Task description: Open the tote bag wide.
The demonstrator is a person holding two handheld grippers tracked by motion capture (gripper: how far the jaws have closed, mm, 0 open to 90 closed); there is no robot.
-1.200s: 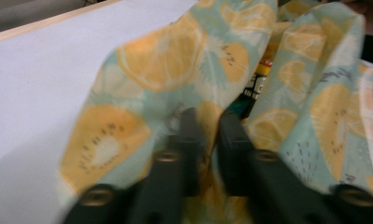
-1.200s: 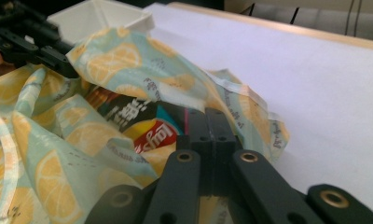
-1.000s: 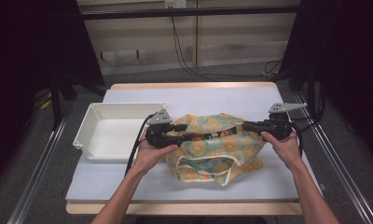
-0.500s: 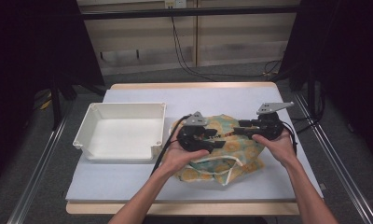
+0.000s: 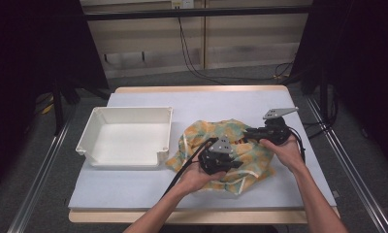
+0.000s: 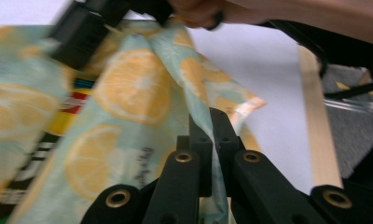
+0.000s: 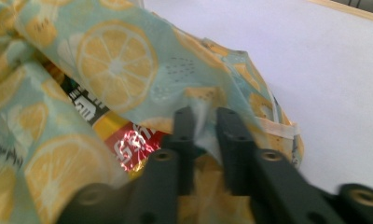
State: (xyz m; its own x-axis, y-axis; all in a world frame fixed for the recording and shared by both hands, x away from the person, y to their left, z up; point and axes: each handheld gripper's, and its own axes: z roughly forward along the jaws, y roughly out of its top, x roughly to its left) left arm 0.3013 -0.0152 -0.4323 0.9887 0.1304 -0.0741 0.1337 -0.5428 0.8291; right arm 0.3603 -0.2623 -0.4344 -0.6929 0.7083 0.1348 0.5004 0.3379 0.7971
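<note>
A cloth bag point(image 5: 231, 145) printed with lemon slices lies crumpled right of the table's middle. Inside its mouth shows a red and yellow packet point(image 7: 128, 140). My left gripper point(image 5: 236, 162) lies over the bag's near middle; its jaws have just been closing and now pinch a raised fold of the cloth point(image 6: 208, 126). My right gripper point(image 5: 244, 138) reaches in from the bag's far right; its jaws have also just been closing and hold the bag's hemmed edge point(image 7: 204, 128). In the left gripper view, the right gripper point(image 6: 82, 28) and its hand sit at the top.
A white plastic tray point(image 5: 92, 133) stands to the left of the bag, close to it. Bare white table surface point(image 5: 221, 104) lies behind the bag, and the wooden front edge point(image 5: 202, 216) runs below my forearms. Cables trail from both grippers.
My left hand has travelled right from the bag's left end to its near middle. The right hand has shifted slightly inward. The bag is bunched up more between them.
</note>
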